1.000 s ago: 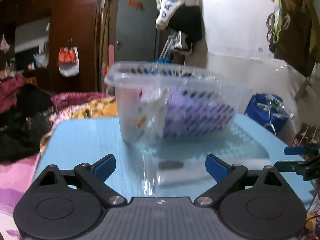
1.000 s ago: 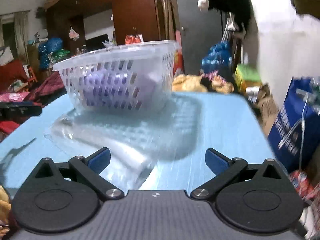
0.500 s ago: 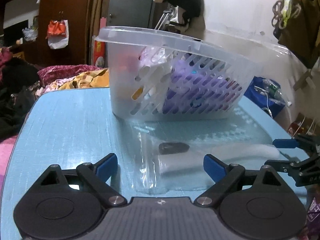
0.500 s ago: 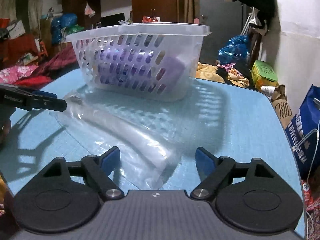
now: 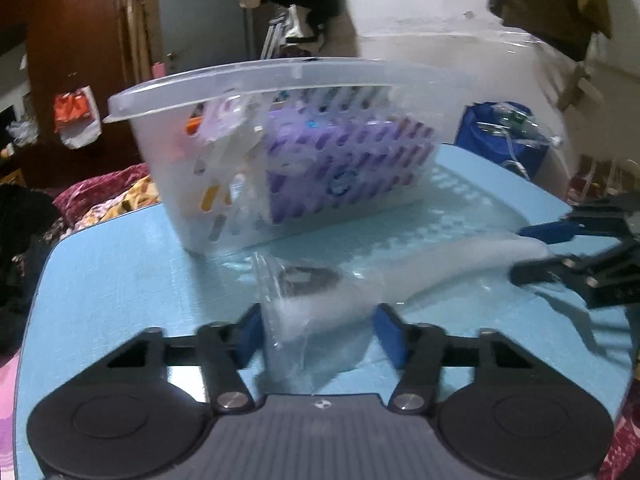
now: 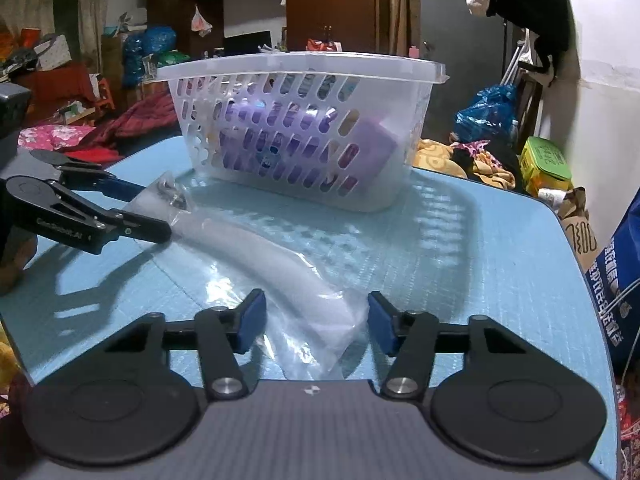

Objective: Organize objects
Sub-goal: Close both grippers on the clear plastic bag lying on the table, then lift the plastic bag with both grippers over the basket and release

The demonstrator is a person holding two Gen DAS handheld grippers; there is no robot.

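Note:
A clear plastic bag (image 5: 332,304) with a long white tube and a dark fitting inside lies on the blue table (image 5: 120,264). It also shows in the right wrist view (image 6: 280,264). My left gripper (image 5: 318,334) is open, its jaws either side of the bag's dark-fitting end. My right gripper (image 6: 314,322) is open, its jaws either side of the other end. Behind stands a white slotted basket (image 5: 280,152) holding a purple pack and small packets; it also shows in the right wrist view (image 6: 304,128).
The table's edges lie close on both sides. A blue bag (image 6: 616,280) stands off the table's right edge, and clothes (image 5: 100,196) are piled beyond the far edge. A white wall (image 5: 440,32) rises behind the basket.
Both grippers moved forward and narrowed their jaws around the two ends of the bag. The bag's ends have lifted and crumpled slightly.

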